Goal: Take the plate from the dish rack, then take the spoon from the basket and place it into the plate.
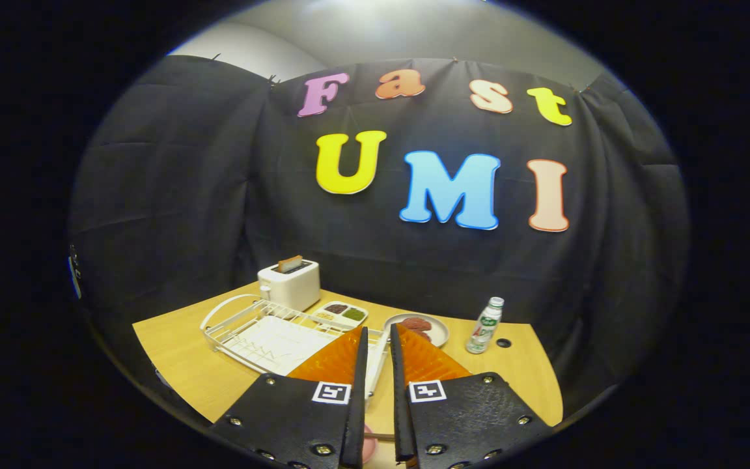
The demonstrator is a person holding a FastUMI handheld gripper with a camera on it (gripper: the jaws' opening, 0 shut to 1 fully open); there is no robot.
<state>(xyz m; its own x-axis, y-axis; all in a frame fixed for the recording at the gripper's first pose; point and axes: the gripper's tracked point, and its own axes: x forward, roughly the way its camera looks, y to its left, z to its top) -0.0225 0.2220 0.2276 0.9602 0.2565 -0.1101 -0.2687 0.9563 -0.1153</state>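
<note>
The gripper (378, 339) hangs above the wooden table (180, 355) with its fingers drawn narrow, a slim gap between them and nothing visibly clamped at the tips; just ahead of the fingers and to their left lies the white wire dish rack (264, 335), whose slots look bare of any upright plate; just beyond the fingertips, slightly to the right, a pale plate (437, 329) lies flat on the table with something reddish on it, though whether this is the task's plate I cannot tell; a small pink shape and a thin rod show low between the fingers, too little to name; no spoon or basket can be made out; my judgement is that the plate step may be done and the spoon step is left.
</note>
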